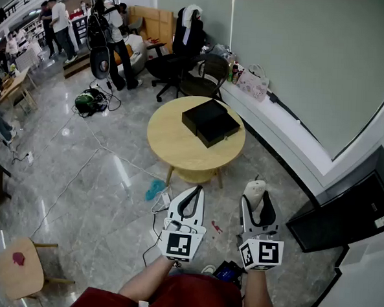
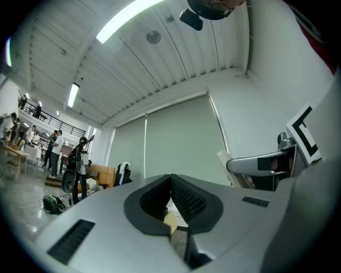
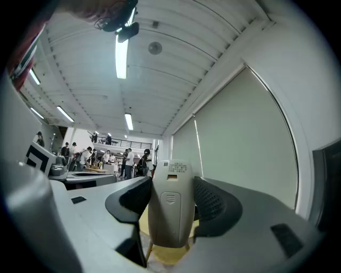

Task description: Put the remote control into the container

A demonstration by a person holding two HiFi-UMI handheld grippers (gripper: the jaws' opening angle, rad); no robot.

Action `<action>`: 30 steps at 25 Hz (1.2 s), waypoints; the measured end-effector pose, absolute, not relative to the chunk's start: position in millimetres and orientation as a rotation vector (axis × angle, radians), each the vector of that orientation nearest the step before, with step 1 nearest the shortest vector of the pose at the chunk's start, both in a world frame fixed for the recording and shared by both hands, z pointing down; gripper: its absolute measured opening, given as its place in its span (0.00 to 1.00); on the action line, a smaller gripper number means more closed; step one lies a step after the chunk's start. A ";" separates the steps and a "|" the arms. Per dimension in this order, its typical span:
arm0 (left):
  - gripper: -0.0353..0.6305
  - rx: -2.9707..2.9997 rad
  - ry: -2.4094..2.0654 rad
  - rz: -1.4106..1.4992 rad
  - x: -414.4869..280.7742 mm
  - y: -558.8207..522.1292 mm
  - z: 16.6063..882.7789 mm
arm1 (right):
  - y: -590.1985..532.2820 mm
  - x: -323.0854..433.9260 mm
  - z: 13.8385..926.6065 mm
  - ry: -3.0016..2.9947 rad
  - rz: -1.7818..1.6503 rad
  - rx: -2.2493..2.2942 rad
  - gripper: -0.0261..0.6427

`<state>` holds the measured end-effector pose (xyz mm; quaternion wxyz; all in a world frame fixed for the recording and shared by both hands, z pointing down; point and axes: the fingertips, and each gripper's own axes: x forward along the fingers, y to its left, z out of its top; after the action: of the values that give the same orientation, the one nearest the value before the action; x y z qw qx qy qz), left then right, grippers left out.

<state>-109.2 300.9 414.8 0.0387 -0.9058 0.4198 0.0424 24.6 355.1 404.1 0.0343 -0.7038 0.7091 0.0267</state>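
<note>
A pale grey remote control [image 1: 257, 188] stands upright between the jaws of my right gripper [image 1: 257, 198], which is shut on it. In the right gripper view the remote control [image 3: 170, 213] shows its back with the battery cover, and the right gripper [image 3: 171, 185] presses on both its sides. My left gripper [image 1: 195, 190] is beside it, shut and holding nothing; its pads [image 2: 184, 200] meet at the tip of the left gripper [image 2: 170, 178]. The container, a black box [image 1: 210, 121], sits on a round wooden table [image 1: 173, 148] well ahead of both grippers.
Office chairs [image 1: 203, 76] stand behind the table, with a low window ledge [image 1: 271, 125] along the right. Cables and a blue object [image 1: 155, 189] lie on the glossy floor. A black cabinet [image 1: 350, 211] is at right, a small stool [image 1: 20, 265] at lower left. People stand at far left.
</note>
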 end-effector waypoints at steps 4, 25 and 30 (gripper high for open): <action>0.08 -2.765 1.292 0.163 -102.5 299.9 413.3 | 353.5 30.4 403.1 2.180 0.086 -2.154 0.44; 0.08 -2.728 1.359 0.156 -29.5 321.5 416.3 | 363.2 92.2 410.1 2.268 0.063 -2.032 0.44; 0.08 -2.709 1.392 0.103 -11.5 332.9 418.5 | 368.8 107.8 411.4 2.309 0.054 -1.983 0.44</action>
<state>-11.5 332.9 418.5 0.0471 -0.8880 0.4561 0.0338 107.8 368.8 411.4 0.0484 -0.6507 0.7576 0.0178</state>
